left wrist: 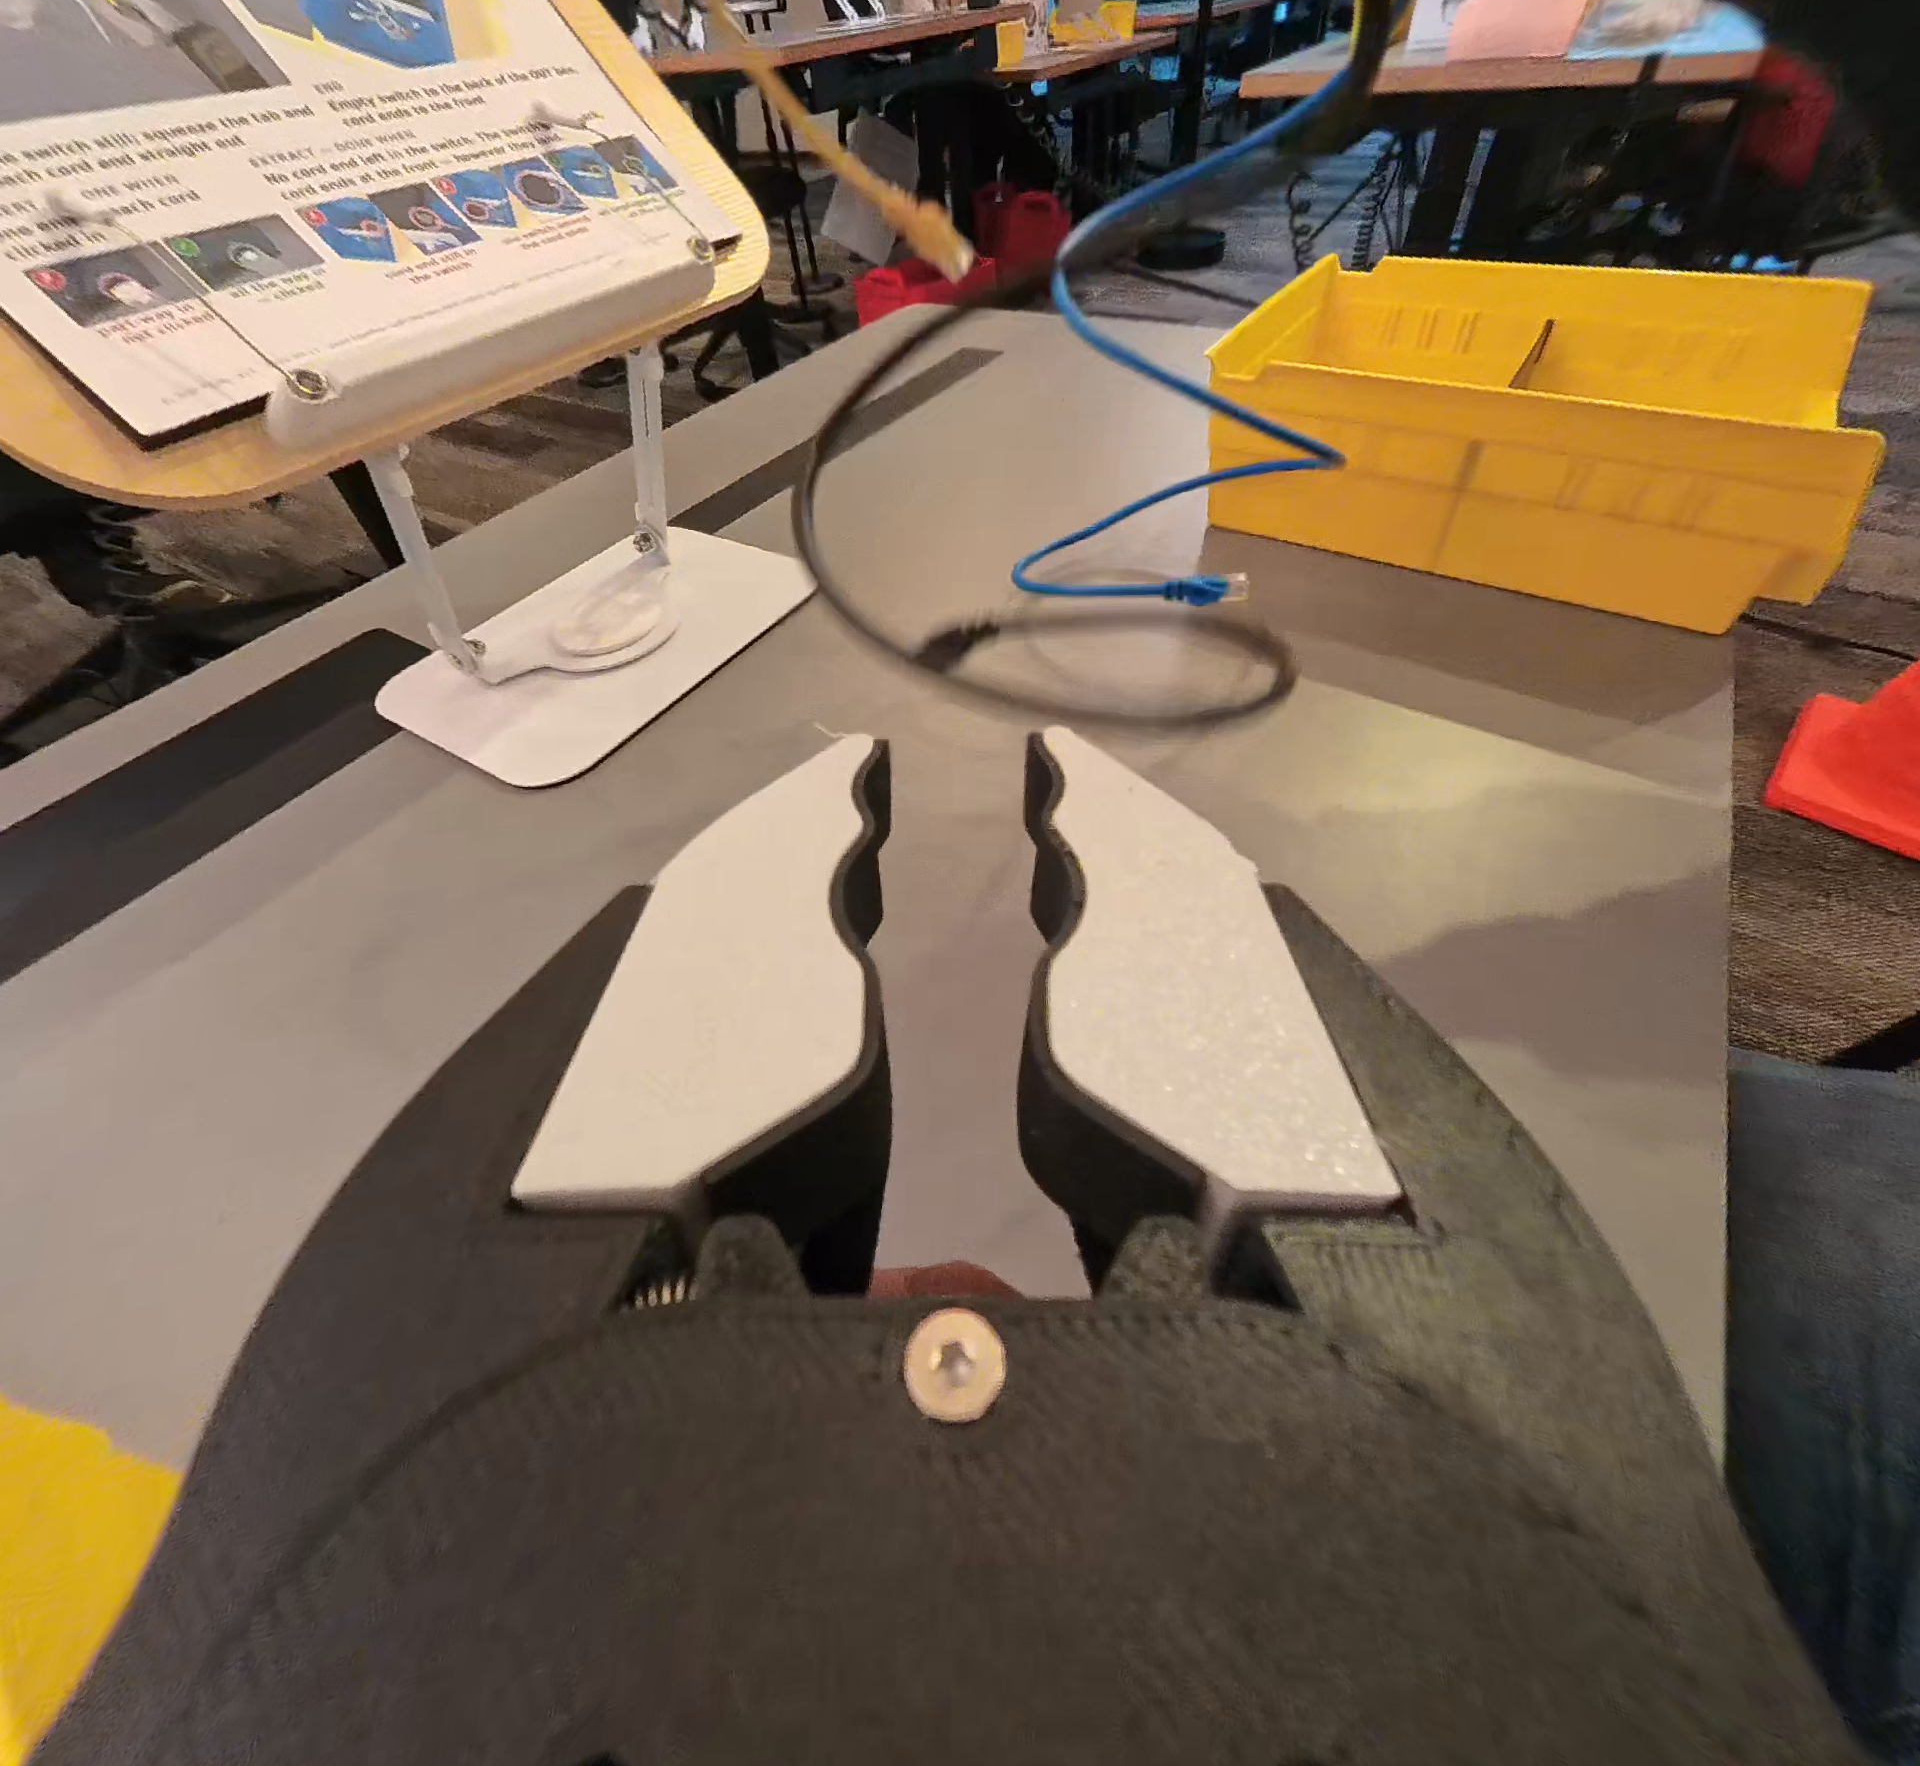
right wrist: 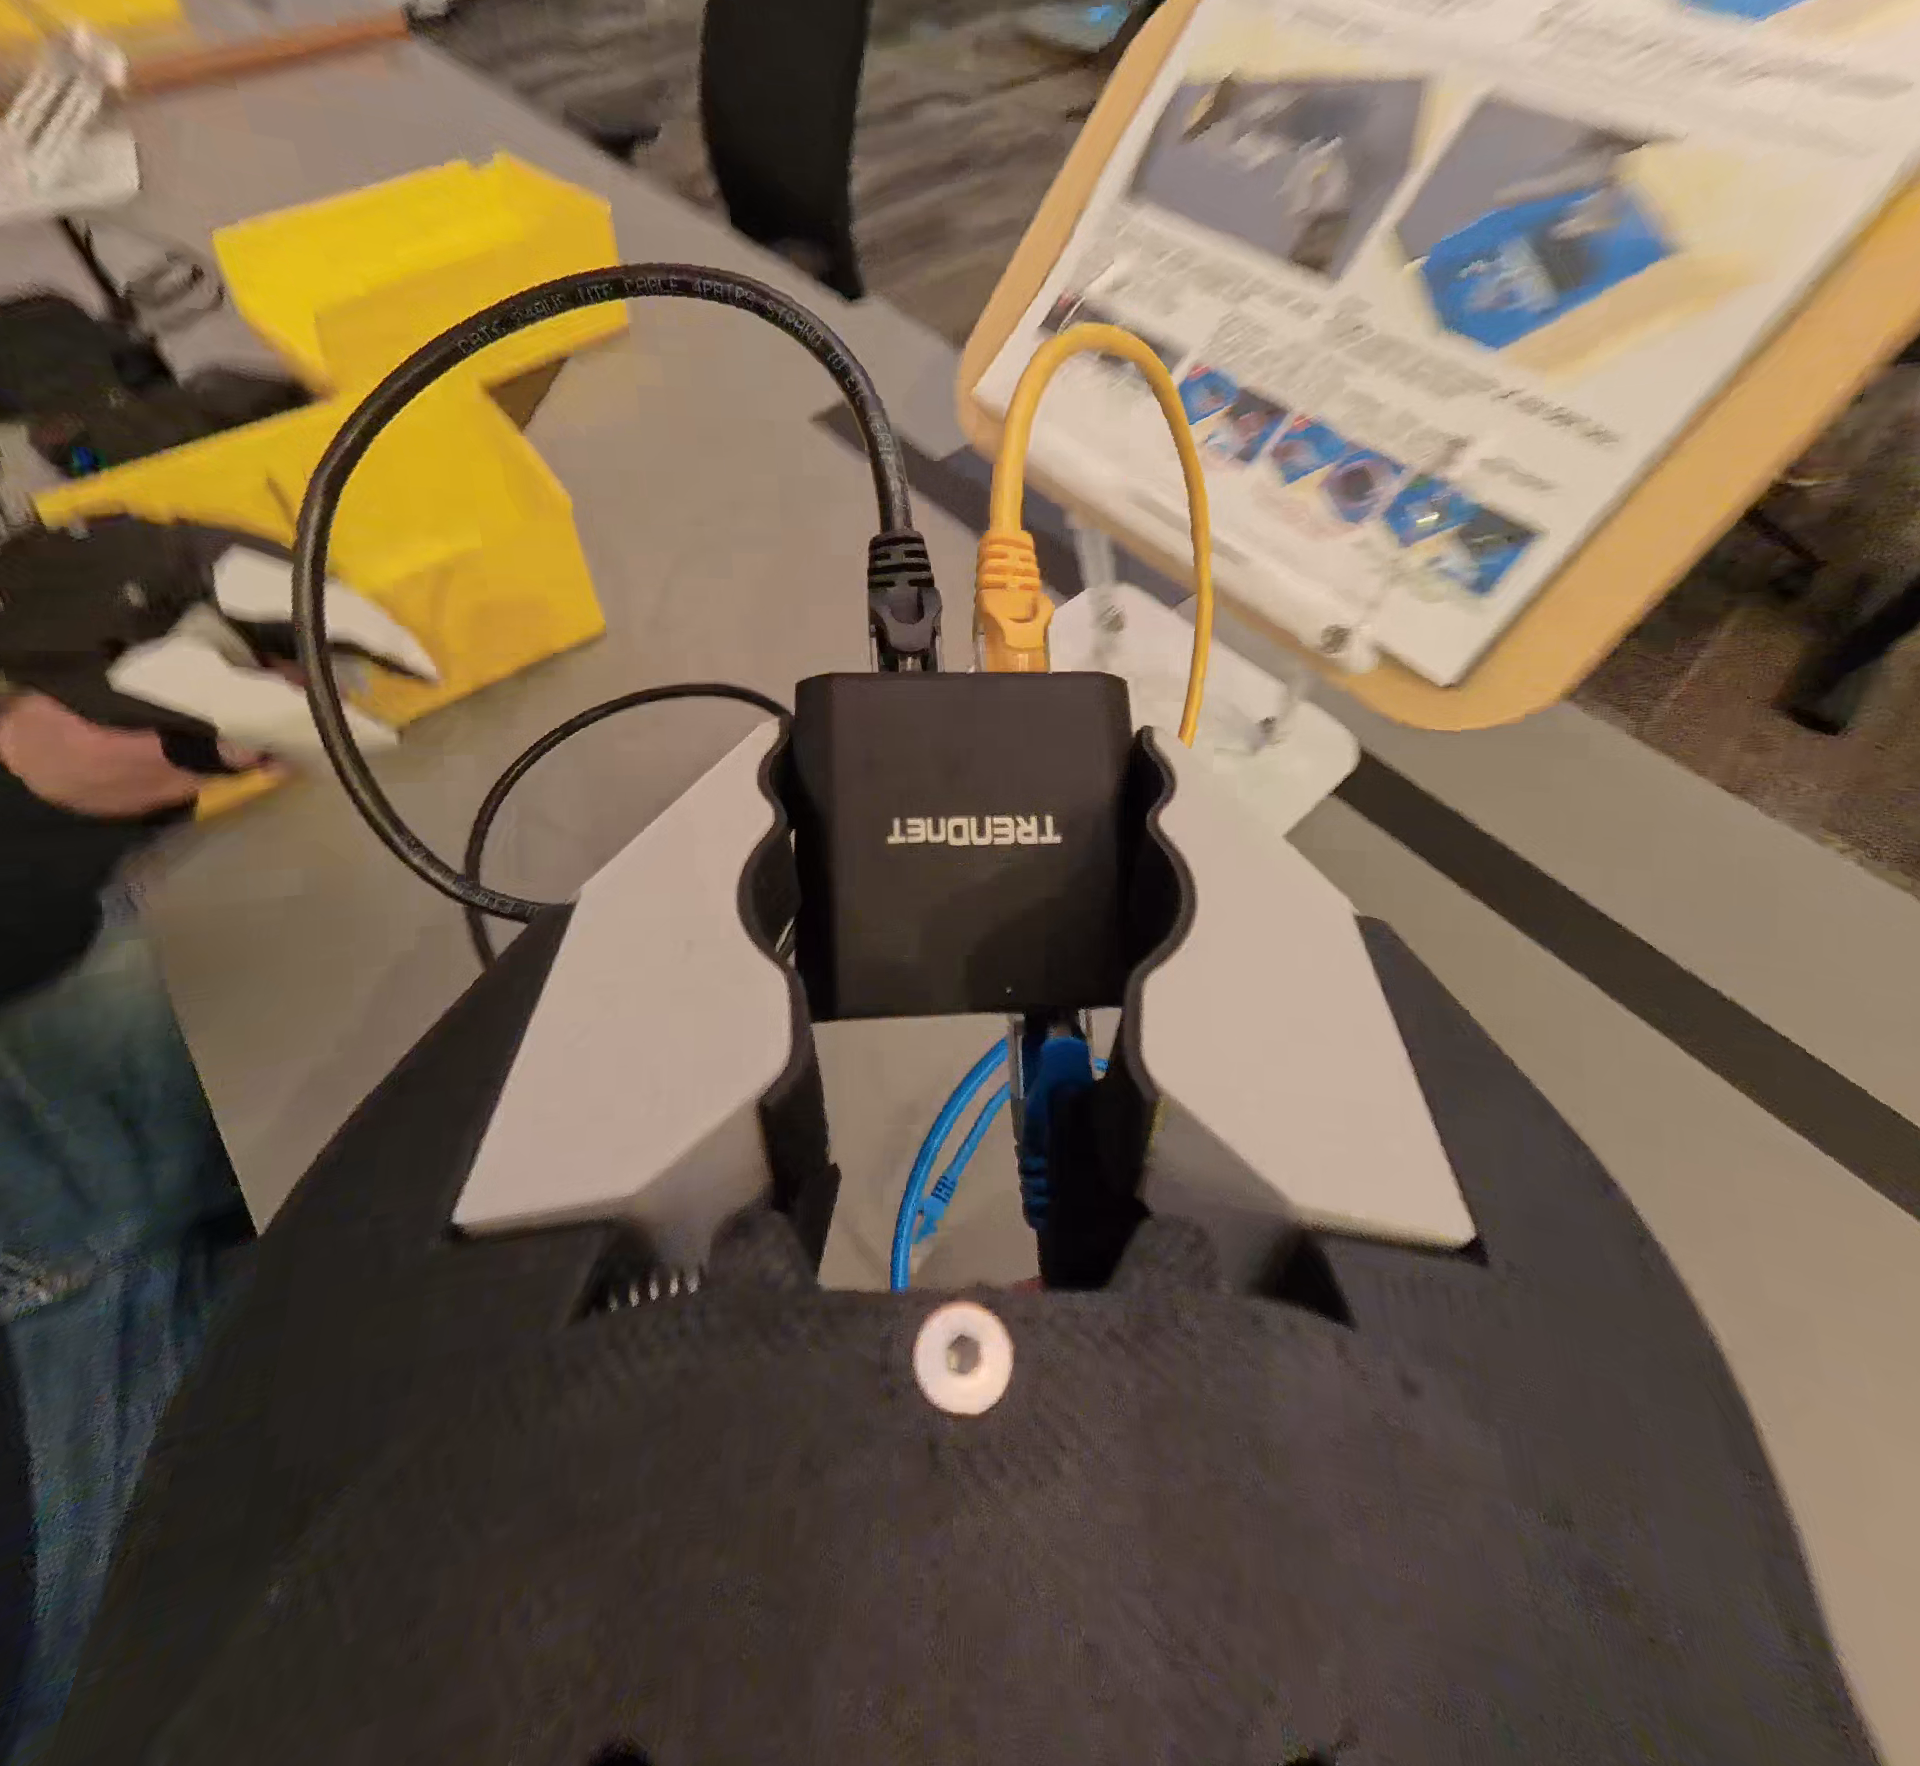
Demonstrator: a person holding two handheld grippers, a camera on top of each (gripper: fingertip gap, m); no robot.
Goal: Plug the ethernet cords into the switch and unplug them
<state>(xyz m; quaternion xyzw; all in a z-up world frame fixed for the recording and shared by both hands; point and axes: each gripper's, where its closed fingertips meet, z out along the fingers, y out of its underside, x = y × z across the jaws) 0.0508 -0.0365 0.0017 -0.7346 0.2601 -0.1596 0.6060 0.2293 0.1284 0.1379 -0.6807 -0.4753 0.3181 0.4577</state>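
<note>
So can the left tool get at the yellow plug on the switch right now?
Probably yes: the left tool is open and empty, and the yellow plug sticks out of the switch, which the right tool holds up, beside the black plug.

The black switch (right wrist: pixel 961 843) is showing a white brand name on its top face, upside down to the right wrist camera. The black cord (right wrist: pixel 665 288) is carrying pale printed lettering along its jacket. The instruction sheet (left wrist: pixel 312 106) on the wooden board (left wrist: pixel 104 459) is bearing dark headings and small captions under photos, blurring in the right wrist view.
</note>
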